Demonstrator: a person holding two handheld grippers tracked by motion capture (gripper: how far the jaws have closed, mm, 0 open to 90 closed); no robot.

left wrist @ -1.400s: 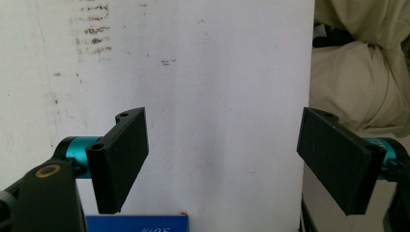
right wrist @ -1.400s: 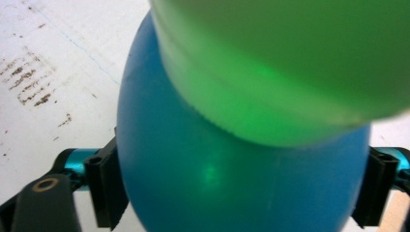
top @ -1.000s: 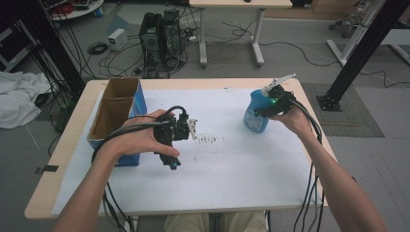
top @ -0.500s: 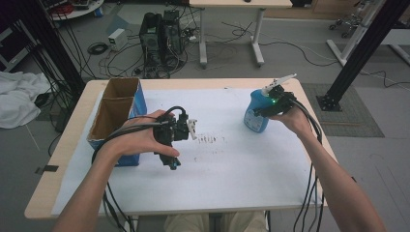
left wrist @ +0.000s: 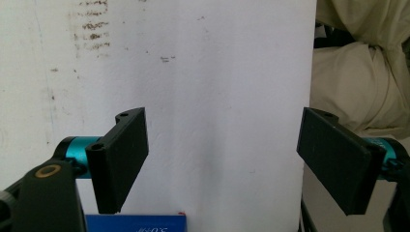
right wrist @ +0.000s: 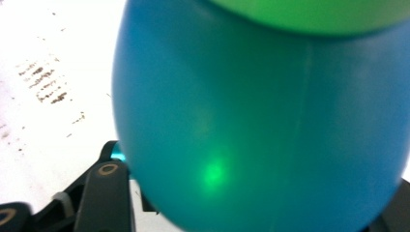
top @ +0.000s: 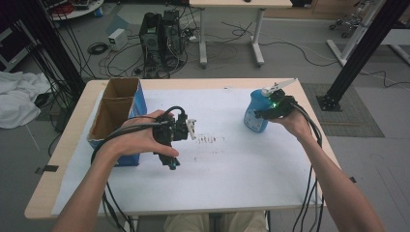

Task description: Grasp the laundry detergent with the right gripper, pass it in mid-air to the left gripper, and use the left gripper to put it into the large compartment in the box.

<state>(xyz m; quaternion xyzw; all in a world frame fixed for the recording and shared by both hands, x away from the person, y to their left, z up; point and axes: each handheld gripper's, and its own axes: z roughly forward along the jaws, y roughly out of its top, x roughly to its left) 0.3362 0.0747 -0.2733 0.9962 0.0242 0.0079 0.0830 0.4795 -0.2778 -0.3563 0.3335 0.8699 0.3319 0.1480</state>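
While the cardboard box (top: 113, 113) with its blue side sits at the far left edge of the bench (top: 232, 183), the left gripper (top: 186, 129) hangs just right of it over the white sheet covering the top. Its jaws stand wide open with nothing in them; the left gripper view just shows bare white sheet between the two black pads (left wrist: 121, 154), plus a strip of the box's blue edge at the bottom. A patch of little brown smudges (top: 208, 140) marks the sheet right next to that gripper, toward the middle. Further right, well apart from all that, the blue bottle (top: 256, 113) stands upright near the right rear corner of the bench. The right gripper (top: 273, 108) is up against it from the right side, and its jaws have just been closing around the bottle's body. In the right gripper view the blue bottle (right wrist: 261, 125) looms very close between them, so whether the pads actually press on it is hard to tell.
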